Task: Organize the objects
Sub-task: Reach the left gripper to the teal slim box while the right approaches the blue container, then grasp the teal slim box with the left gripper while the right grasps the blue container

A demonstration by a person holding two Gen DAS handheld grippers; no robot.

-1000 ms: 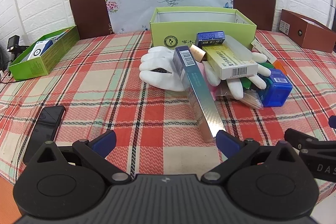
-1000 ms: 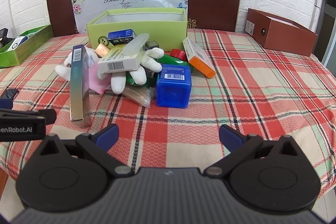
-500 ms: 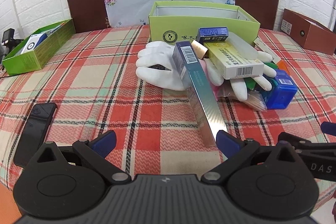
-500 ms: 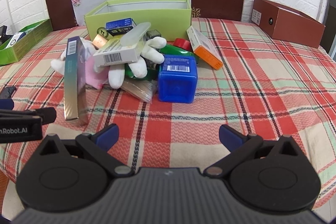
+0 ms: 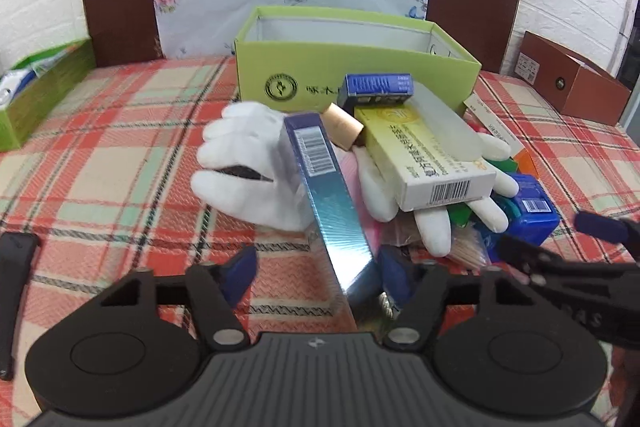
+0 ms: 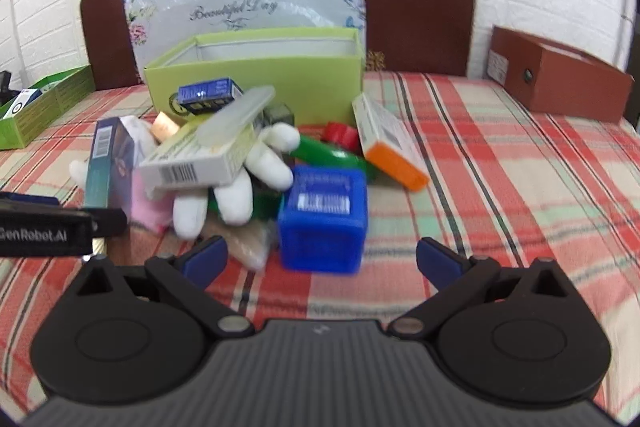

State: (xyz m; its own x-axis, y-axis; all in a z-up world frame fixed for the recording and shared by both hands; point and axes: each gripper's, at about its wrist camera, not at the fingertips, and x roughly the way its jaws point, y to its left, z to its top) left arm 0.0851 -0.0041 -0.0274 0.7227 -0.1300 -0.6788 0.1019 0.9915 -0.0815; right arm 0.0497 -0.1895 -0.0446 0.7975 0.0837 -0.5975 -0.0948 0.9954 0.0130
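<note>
left gripper (image 5: 316, 277): jaws apart, with the near end of the long teal box (image 5: 334, 201) sitting between the blue pads (image 5: 240, 273) — the right-hand pad looks to be right against the box, the left one has a clear gap, so not clamped.

right gripper (image 6: 320, 261): spread wide, nothing between the pads, hanging low over the cloth just in front of the blue cube box (image 6: 324, 219). That view is pretty blurry.

long teal box: barcode end up, leaning back against the white gloves (image 5: 248, 171), near end down on the plaid cloth (image 5: 100, 163).

the pile: yellow-and-white carton (image 5: 424, 155) lies across the gloves, a frosted plastic case (image 5: 444, 125) on top of it, a small dark blue box (image 5: 378, 89) behind, a copper-coloured cap (image 5: 342, 125) tucked between the carton and the teal box. On the right side of the heap — orange-ended box (image 6: 390, 143), a green bottle with a red cap (image 6: 332, 149).

green box (image 5: 356, 67): open, right behind the pile, touching it or nearly.

off to the sides: green tray (image 5: 36, 99) at far left, brown box (image 6: 560, 83) at far right, both well apart from the heap. Black phone (image 5: 14, 267) near the left edge.
</note>
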